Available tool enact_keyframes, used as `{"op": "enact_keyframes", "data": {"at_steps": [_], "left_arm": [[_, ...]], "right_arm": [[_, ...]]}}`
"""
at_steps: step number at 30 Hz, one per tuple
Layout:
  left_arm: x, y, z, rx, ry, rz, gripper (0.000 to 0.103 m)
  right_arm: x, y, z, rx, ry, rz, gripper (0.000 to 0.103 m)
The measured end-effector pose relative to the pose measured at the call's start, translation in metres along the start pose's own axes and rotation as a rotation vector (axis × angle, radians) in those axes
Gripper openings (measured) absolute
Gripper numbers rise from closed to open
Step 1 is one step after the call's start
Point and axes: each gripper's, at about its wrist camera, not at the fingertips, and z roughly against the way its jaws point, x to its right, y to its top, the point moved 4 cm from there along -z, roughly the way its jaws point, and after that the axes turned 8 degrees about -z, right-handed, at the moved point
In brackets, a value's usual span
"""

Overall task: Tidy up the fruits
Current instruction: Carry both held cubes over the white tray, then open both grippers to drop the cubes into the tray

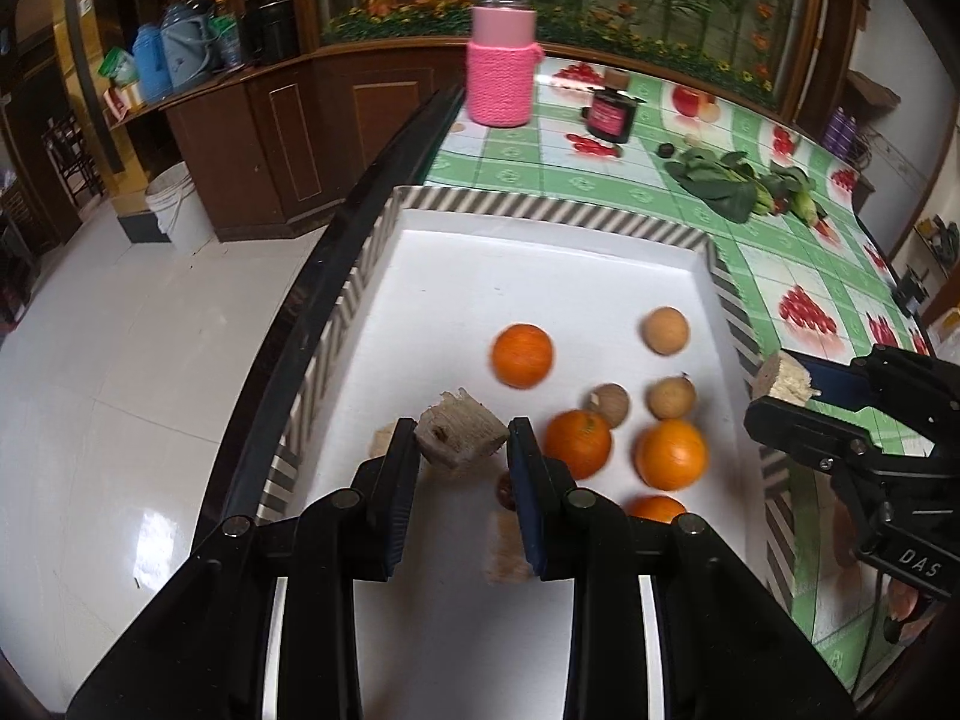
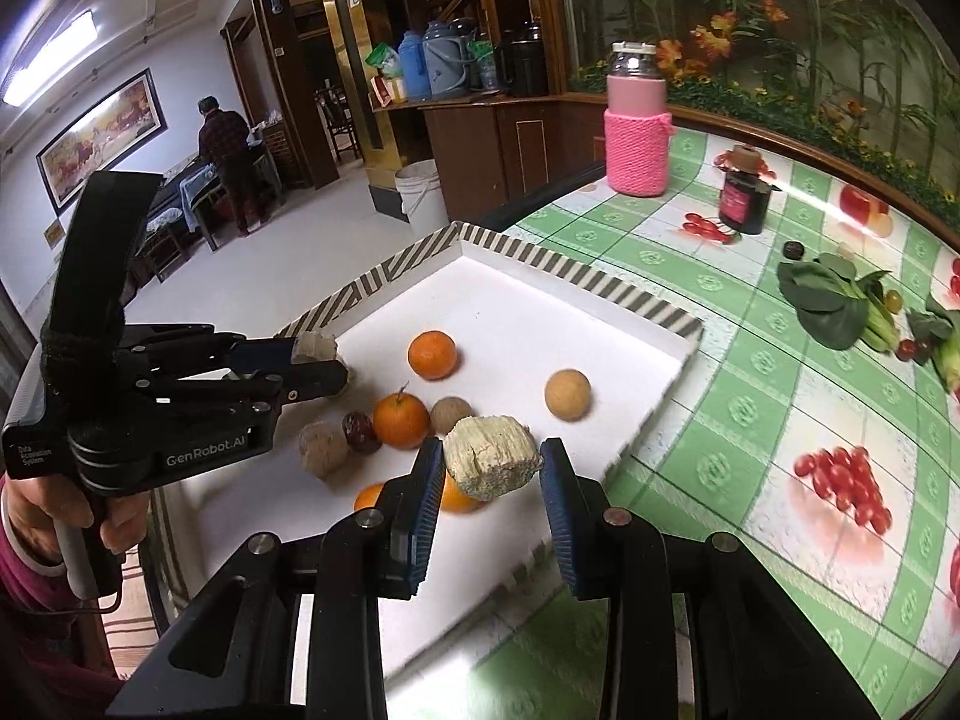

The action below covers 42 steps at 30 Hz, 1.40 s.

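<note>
A white tray [image 1: 540, 264] with a striped rim holds several oranges [image 1: 522, 355] and round tan fruits [image 1: 666, 330]. My left gripper [image 1: 462, 438] is shut on a pale fibrous chunk [image 1: 459, 435] and holds it above the tray's near left part. My right gripper [image 2: 489, 465] is shut on a second pale chunk [image 2: 492, 457], over the tray's near right edge. In the right wrist view the left gripper [image 2: 318, 360] shows at left with its chunk [image 2: 315, 347]. A dark red date [image 2: 359, 432] and another tan chunk [image 2: 323, 449] lie in the tray [image 2: 510, 300].
A green fruit-print tablecloth [image 2: 750, 396] covers the table. A jar in a pink knitted sleeve [image 2: 636, 132], a dark jar [image 2: 744, 198] and leafy greens [image 2: 834, 300] stand beyond the tray. The table's left edge drops to a white tiled floor [image 1: 108, 396].
</note>
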Motion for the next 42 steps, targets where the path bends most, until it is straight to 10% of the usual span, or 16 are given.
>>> {"op": "enact_keyframes", "data": {"at_steps": [37, 42], "left_arm": [[-0.012, 0.016, -0.055, -0.093, 0.033, 0.047, 0.028], [-0.012, 0.018, -0.04, -0.038, 0.065, 0.047, 0.061]], "right_arm": [[0.008, 0.023, -0.068, -0.084, 0.005, -0.025, 0.043], [0.006, 0.017, -0.053, -0.059, 0.0, -0.032, 0.051]]}}
